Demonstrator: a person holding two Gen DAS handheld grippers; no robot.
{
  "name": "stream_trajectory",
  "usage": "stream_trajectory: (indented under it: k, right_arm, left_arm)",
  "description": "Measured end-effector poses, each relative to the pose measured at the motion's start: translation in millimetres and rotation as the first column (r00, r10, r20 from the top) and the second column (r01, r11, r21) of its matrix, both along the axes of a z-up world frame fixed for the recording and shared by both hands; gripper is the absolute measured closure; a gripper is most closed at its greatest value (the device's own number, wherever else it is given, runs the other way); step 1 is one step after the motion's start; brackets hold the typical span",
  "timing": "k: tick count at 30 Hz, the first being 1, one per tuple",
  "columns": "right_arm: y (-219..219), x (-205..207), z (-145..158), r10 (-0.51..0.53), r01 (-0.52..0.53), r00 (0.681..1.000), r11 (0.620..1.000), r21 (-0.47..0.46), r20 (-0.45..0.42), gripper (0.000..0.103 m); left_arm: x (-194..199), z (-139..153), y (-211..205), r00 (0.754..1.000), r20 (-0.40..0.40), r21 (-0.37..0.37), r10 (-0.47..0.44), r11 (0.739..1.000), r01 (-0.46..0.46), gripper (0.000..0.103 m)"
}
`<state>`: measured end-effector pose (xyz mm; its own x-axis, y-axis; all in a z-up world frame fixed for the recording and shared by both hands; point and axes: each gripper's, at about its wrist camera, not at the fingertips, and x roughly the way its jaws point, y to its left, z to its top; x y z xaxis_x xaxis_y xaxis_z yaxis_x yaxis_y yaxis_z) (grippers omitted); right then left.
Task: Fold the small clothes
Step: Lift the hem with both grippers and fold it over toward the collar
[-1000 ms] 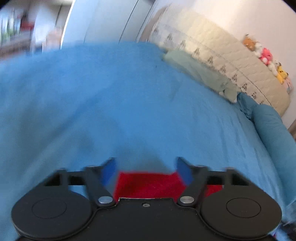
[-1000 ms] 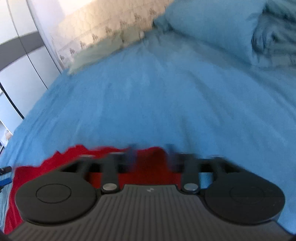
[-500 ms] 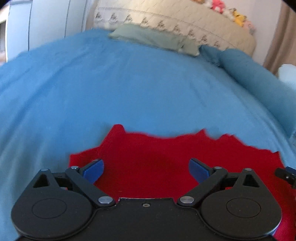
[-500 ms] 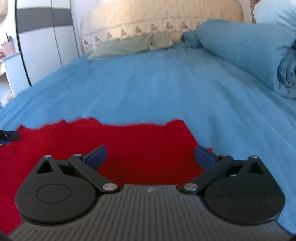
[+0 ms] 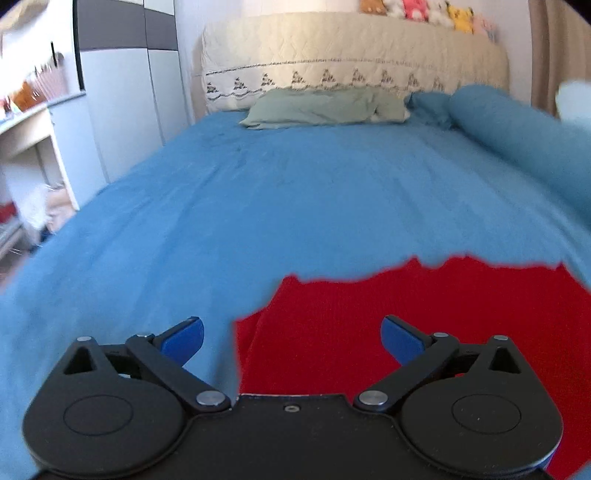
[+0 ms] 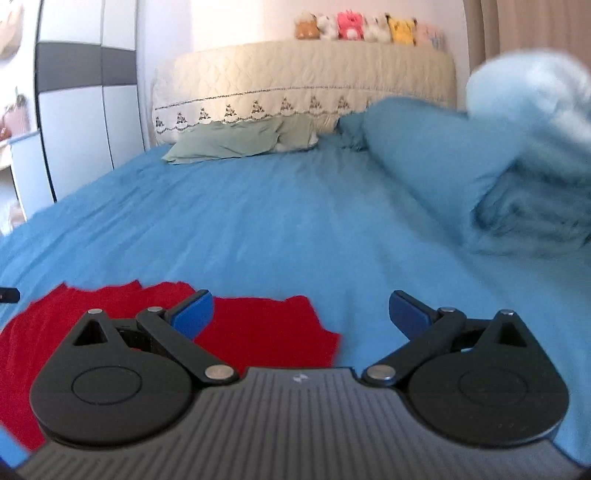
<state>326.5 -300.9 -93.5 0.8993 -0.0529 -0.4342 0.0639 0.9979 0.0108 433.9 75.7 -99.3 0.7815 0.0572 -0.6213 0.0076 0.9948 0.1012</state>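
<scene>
A red garment [image 5: 424, 317] lies flat on the blue bed sheet [image 5: 295, 192] near the front edge. In the left wrist view my left gripper [image 5: 291, 338] is open and empty, over the garment's left edge. In the right wrist view the red garment [image 6: 258, 328] lies at the lower left. My right gripper [image 6: 301, 314] is open and empty, over the garment's right edge. A dark tip of the left gripper [image 6: 9, 294] shows at the far left.
A green pillow [image 5: 325, 109] lies at the cream headboard [image 5: 351, 62], with several plush toys [image 6: 369, 26] on top. A blue bolster and bunched duvet [image 6: 517, 177] fill the right side. A wardrobe [image 5: 125, 85] and shelves stand left of the bed.
Both grippers have opened wide, let go of the red garment and pulled back and up. The garment now lies flat on the sheet, with the grippers spread toward its two side edges.
</scene>
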Motion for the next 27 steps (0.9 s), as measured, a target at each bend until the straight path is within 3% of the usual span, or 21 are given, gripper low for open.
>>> stream_trajectory:
  k: [3,8,11,14,16,19,25,27]
  right_arm:
    - [-1,-45,10,-0.007,0.01,0.996,0.999,0.032,-0.085,0.0]
    - [4,-94,-13,-0.006,0.029,0.975,0.995,0.099,-0.221,0.0]
    - [5,-117,-37,-0.017,0.059,0.963,0.987,0.15,-0.267,0.0]
    - [10,-131,-61,-0.031,0.091,0.961,0.974,0.209,-0.274,0.0]
    - [10,-129,-74,-0.025,0.101,0.961,0.958,0.267,-0.275,0.008]
    - [0,-118,-92,-0.057,0.167,0.957,0.909,0.381,-0.284,0.014]
    - [-33,-115,-107,-0.181,0.279,0.959,0.725,0.629,-0.217,0.014]
    - [-39,-111,-111,-0.208,0.293,0.956,0.69,0.661,-0.207,0.015]
  left_arm:
    - [-35,-5,-6,0.999,-0.042,-0.014,-0.019,1.0,0.018,0.0]
    - [-74,-23,-15,0.99,-0.131,-0.194,-0.042,0.981,0.015,0.0]
    - [-85,-31,-23,0.986,-0.16,-0.263,-0.047,0.965,0.004,0.0]
    - [-88,-32,-38,0.986,-0.154,-0.266,-0.067,0.964,0.024,0.0]
    - [-87,-31,-53,0.985,-0.142,-0.245,-0.093,0.968,0.056,0.0]
    - [-86,-27,-62,0.985,-0.126,-0.232,-0.114,0.969,0.083,0.0]
    - [-78,-27,-67,0.983,-0.115,-0.28,-0.143,0.954,0.106,0.0]
    - [-72,-29,-72,0.981,-0.117,-0.278,-0.153,0.954,0.116,0.0]
